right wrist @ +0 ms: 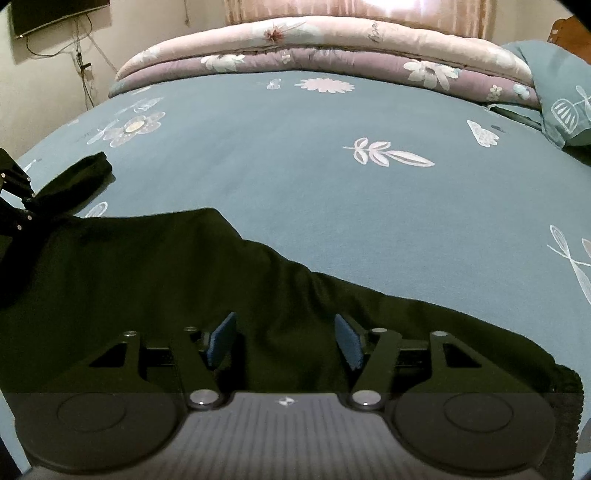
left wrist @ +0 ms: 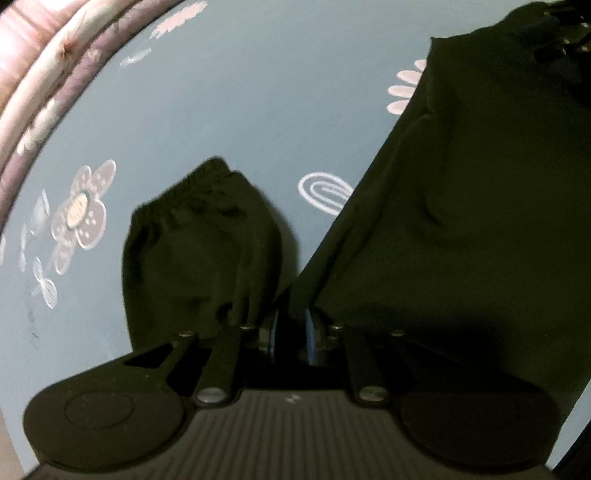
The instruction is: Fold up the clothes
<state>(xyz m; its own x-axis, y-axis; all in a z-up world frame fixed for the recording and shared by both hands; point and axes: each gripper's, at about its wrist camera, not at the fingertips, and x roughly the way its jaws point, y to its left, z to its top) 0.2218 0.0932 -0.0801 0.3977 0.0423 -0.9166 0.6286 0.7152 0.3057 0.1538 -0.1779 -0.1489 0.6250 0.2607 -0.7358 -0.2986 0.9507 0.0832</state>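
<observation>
At far left, the left tool (left wrist: 291, 332) is seen nearly pressed together, pinching a fold of the dark garment (right wrist: 155, 280) spread on the bed (right wrist: 295, 177). Further right, the right tool (right wrist: 286, 341) is held spread above the garment's near edge, nothing gripped.

Both views are dim and grainy, with strong fisheye bending and dark corners at the edges. The left wrist view is softly blurred throughout. Light glows through the curtain (right wrist: 369, 11) at the top of the right wrist view. The dark garment (right wrist: 147, 277) shows almost no detail in its shadowed folds.
</observation>
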